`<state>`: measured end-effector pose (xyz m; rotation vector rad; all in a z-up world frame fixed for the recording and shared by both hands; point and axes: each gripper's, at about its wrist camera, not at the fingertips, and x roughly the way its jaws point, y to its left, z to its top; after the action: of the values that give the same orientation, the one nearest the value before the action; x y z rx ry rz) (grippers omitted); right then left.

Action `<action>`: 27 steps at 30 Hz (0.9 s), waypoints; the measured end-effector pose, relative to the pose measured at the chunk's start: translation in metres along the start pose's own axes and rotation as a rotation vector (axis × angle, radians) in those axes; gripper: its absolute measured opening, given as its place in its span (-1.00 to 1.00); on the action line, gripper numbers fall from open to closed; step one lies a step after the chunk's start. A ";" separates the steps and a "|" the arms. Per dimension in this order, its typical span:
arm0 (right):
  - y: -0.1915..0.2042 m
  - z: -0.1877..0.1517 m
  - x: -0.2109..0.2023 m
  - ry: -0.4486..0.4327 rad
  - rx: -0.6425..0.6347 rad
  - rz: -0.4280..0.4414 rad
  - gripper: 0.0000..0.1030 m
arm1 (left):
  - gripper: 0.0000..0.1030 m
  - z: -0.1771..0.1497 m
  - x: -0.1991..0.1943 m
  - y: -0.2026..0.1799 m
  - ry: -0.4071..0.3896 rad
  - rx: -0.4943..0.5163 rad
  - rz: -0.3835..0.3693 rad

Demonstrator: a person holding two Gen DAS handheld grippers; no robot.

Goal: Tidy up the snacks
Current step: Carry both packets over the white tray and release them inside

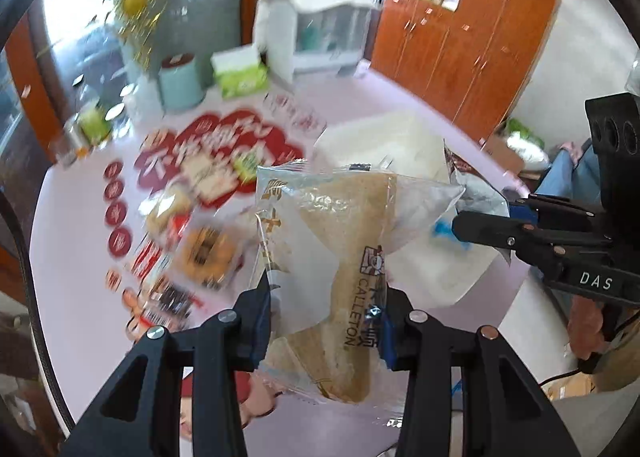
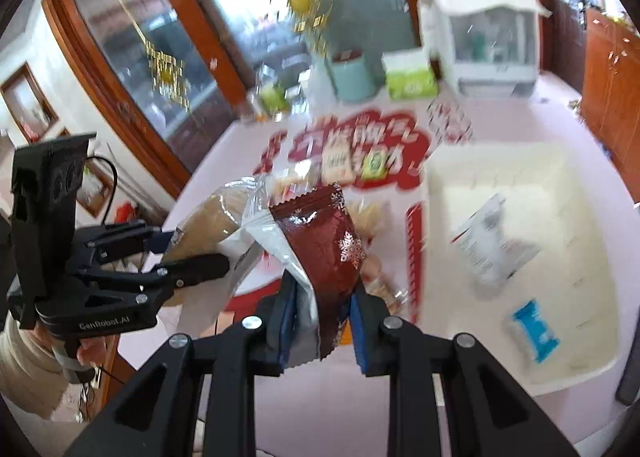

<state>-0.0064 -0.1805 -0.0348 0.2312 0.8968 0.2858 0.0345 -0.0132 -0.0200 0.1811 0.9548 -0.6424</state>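
Observation:
My left gripper (image 1: 326,307) is shut on a clear-wrapped brown bread pack (image 1: 344,233) printed CALLETON, held up above the table. The right wrist view shows the same left gripper (image 2: 196,249) and bread pack (image 2: 212,217) at the left. My right gripper (image 2: 324,297) is shut on a dark red snowflake packet (image 2: 320,241) with a silver back. That right gripper (image 1: 484,215) and its packet (image 1: 478,191) also show at the right of the left wrist view. A white bin (image 2: 500,165) on the right holds a white packet (image 2: 488,241) and a blue packet (image 2: 534,331).
Several loose snack packs (image 1: 206,253) lie on the pink round table (image 1: 80,277) over a red printed mat (image 2: 360,129). At the back stand a teal canister (image 2: 354,73), a green tissue box (image 2: 410,77) and a white cabinet (image 2: 492,41). A person's hand (image 2: 86,353) grips the left handle.

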 end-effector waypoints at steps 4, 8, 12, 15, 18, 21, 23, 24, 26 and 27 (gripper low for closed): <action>-0.022 0.015 -0.045 -0.083 0.010 -0.047 -0.53 | -0.21 0.023 -0.003 -0.036 -0.054 0.021 0.003; -0.055 0.024 -0.079 -0.131 0.082 -0.094 -0.53 | -0.21 0.048 0.010 -0.065 -0.065 -0.018 0.009; -0.091 0.023 -0.099 -0.149 0.144 -0.155 -0.53 | -0.21 0.069 0.022 -0.084 -0.084 -0.074 -0.008; -0.116 0.021 -0.101 -0.129 0.174 -0.199 -0.53 | -0.21 0.079 0.029 -0.096 -0.093 -0.097 -0.036; -0.133 0.017 -0.100 -0.110 0.195 -0.240 -0.53 | -0.20 0.088 0.037 -0.110 -0.096 -0.107 -0.058; -0.149 0.016 -0.096 -0.088 0.214 -0.260 -0.53 | -0.20 0.095 0.047 -0.123 -0.095 -0.113 -0.069; -0.157 0.014 -0.095 -0.074 0.218 -0.263 -0.53 | -0.19 0.098 0.054 -0.129 -0.087 -0.115 -0.071; -0.160 0.014 -0.093 -0.065 0.219 -0.267 -0.53 | -0.18 0.100 0.057 -0.131 -0.085 -0.115 -0.072; -0.164 0.015 -0.089 -0.054 0.222 -0.270 -0.52 | -0.15 0.102 0.062 -0.136 -0.085 -0.105 -0.067; -0.167 0.016 -0.086 -0.047 0.222 -0.269 -0.51 | -0.11 0.103 0.064 -0.138 -0.084 -0.101 -0.061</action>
<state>-0.0200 -0.3674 -0.0143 0.3174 0.9015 -0.0697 0.0527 -0.1944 0.0060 0.0348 0.9118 -0.6509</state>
